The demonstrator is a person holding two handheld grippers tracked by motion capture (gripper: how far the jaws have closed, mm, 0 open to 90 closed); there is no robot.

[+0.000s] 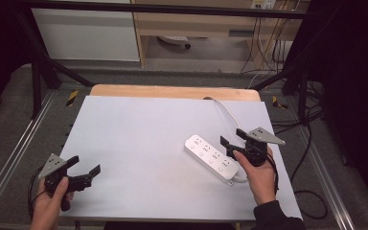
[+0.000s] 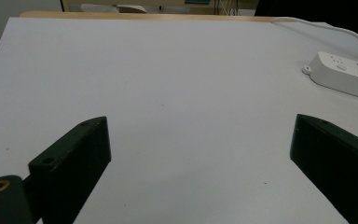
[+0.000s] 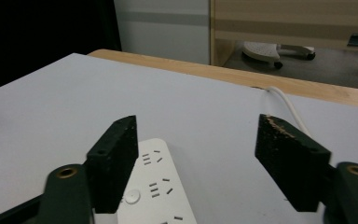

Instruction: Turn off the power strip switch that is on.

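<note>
A white power strip [image 1: 211,158] lies diagonally on the pale grey mat [image 1: 143,143], right of centre. Its white cable [image 1: 226,111] runs off toward the table's far edge. My right gripper [image 1: 232,137] hovers just right of the strip's middle, jaws open and holding nothing. In the right gripper view the strip [image 3: 156,186] sits low between the two black jaws, with the right gripper [image 3: 196,140] above it and the cable [image 3: 286,105] beyond. My left gripper [image 1: 84,165] is open near the mat's front left corner. The left gripper [image 2: 200,149] faces bare mat, with the strip [image 2: 349,72] far right.
The mat covers a wooden table whose far edge [image 1: 172,91] shows as a tan band. Metal frame rails [image 1: 9,153] flank the table. Dark cables [image 1: 311,143] lie on the floor at the right. A shelf unit [image 1: 191,28] stands behind.
</note>
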